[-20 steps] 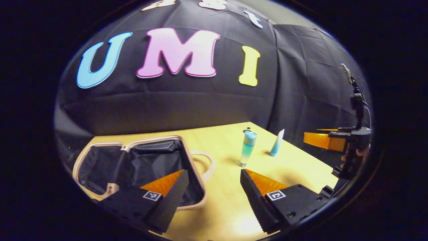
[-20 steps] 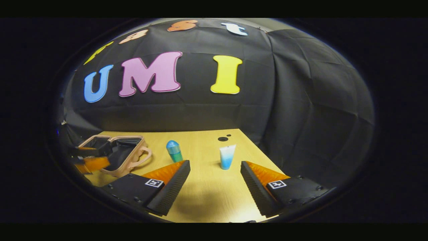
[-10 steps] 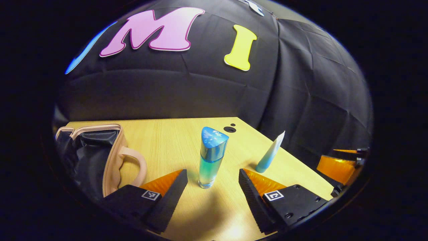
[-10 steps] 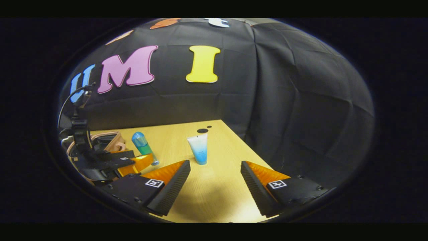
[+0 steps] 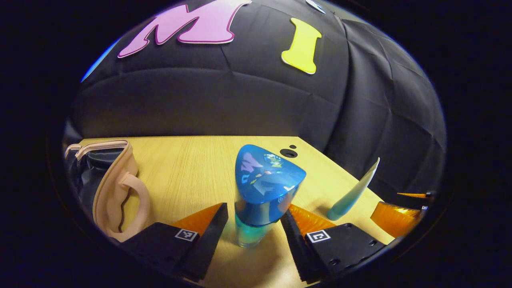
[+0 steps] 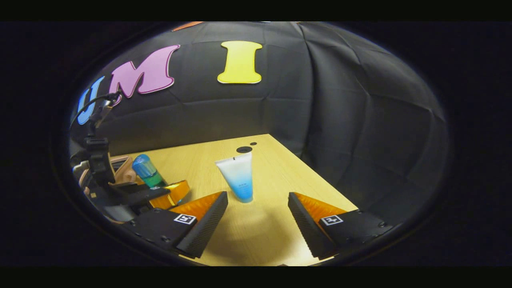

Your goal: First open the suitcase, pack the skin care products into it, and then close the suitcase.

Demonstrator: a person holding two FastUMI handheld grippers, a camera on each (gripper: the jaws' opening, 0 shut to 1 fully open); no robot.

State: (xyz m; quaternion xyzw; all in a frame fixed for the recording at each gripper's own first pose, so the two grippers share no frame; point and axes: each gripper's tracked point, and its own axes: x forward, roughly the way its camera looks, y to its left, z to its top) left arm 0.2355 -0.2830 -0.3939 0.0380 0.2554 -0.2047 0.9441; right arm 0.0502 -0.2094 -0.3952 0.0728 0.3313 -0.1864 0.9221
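1. Blue and clear, the bottle [image 5: 262, 196] stands upright on the pale wooden surface [image 5: 192, 168], right between the spread jaws of the left gripper [image 5: 254, 224]. Whether either finger [image 5: 208, 232] touches it yet I cannot tell; the gaps look narrow.
2. The tube [image 6: 239, 177], white fading to blue, stands on its cap ahead of the right gripper [image 6: 258, 218]. Those jaws are spread wide with nothing between them, and the tube sits nearer the left finger than the middle of the gap.
3. The pink suitcase [image 5: 114, 188] lies open to the left, its dark lining showing and its handle turned toward the bottle. Both products are out on the surface, so packing has not begun.
4. The step in hand looks like a double pick: left on the bottle, right on the tube.
5. Risks for the bottle: it is tall on a small base, so one finger arriving first could tip it over. Its smooth wall and wide, heavy-looking cap could let it slide or swing in a low pinch.
6. Risks for the tube: it balances on a small cap and leans a little, so a nudge from the near finger could knock it flat. A hard squeeze on the soft body could buckle it.
7. The two grippers work near each other, as the left gripper [image 6: 132, 192] in the right gripper view shows; a wide swing toward the suitcase could clip the tube.
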